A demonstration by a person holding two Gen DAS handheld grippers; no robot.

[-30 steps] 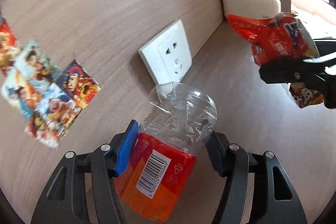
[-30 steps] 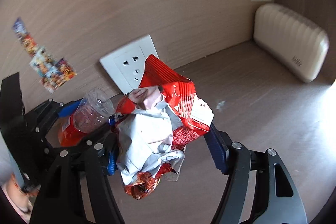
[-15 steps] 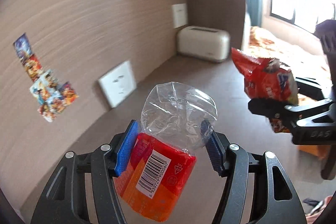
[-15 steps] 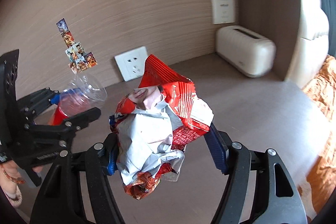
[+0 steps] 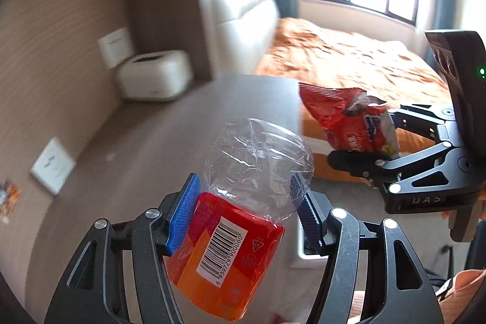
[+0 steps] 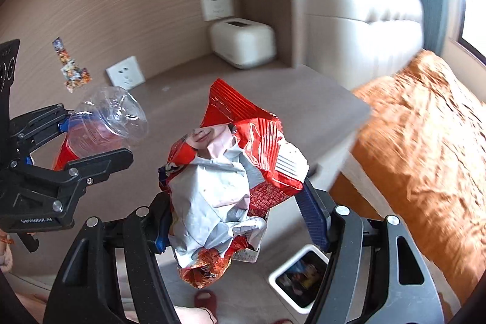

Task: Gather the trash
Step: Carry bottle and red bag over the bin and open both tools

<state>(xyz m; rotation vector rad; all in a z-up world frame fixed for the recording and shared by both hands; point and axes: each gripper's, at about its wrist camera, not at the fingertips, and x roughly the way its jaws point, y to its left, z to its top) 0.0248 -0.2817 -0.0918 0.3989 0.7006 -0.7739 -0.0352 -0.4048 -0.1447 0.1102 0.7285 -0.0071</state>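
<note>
Left gripper (image 5: 243,208) pinches crushed bottle (image 5: 237,220), barcode 6939729900060 on its label; right gripper (image 6: 237,220) pinches crumpled red snack bag (image 6: 231,181).

Right gripper (image 6: 237,220): clamps a crumpled red snack bag (image 6: 231,181) between its blue pads.
Left gripper (image 6: 88,138): off to the left, grips a crushed clear bottle (image 6: 103,126).
White bin (image 6: 299,275): below, just right of the bag.
Toaster (image 6: 243,43): far ahead on the counter (image 6: 273,93).
</note>
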